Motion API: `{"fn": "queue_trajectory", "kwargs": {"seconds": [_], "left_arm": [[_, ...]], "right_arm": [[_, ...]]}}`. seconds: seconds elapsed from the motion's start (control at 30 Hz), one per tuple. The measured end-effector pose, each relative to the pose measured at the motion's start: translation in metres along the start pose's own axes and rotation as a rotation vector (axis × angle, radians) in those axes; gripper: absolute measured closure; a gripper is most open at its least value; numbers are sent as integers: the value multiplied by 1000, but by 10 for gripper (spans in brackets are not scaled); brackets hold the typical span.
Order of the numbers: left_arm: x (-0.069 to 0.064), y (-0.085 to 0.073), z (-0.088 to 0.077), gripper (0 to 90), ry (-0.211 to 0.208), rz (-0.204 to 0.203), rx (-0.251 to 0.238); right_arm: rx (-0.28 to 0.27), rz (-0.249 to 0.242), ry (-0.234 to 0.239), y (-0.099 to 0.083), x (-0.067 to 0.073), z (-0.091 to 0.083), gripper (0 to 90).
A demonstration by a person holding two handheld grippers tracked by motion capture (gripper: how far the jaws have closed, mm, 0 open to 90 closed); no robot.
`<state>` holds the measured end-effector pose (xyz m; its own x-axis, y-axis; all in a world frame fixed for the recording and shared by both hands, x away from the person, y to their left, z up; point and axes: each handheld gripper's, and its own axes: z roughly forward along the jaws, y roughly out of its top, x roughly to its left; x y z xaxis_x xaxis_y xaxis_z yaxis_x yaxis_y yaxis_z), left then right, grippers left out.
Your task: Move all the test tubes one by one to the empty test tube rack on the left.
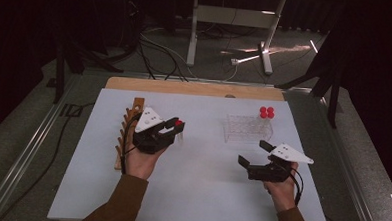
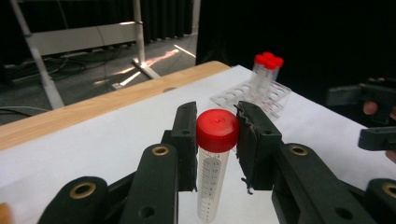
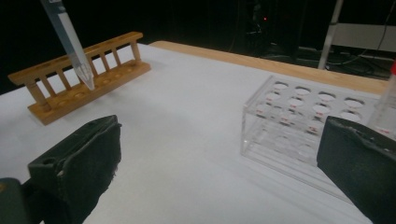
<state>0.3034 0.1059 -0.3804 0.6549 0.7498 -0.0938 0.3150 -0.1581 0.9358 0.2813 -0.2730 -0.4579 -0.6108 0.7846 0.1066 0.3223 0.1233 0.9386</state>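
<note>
While clamped: tube [image 2: 213,158] between left gripper [image 2: 215,140] jaws

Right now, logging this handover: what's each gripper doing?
Left gripper: shut on the red-capped tube.
Right gripper: open, holding nothing.

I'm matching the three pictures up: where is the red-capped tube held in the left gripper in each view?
High view: red-capped tube left of centre, in the left gripper.
Left gripper view: centre, cap between the jaws.
Right gripper view: top left, its clear pointed end hanging before the wooden rack.
Shared landmark: clear plastic rack.
</note>
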Motion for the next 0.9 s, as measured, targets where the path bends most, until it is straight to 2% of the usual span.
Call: {"fn": "queue_trajectory", "kwargs": {"seconds": [0.17,0.53,0.9], "left_arm": [[9,5,-9,710,24,-6,-16],[27,11,-20,709,79,-7,-37],[49,16,-25,709,167,-11,-53]], "right_arm": [[-5,23,-14,-2,-5,-3,0],[-3,24,-23,-4,-6,-3,0],[-14,33,-21,-4,-5,-4,0]]}}
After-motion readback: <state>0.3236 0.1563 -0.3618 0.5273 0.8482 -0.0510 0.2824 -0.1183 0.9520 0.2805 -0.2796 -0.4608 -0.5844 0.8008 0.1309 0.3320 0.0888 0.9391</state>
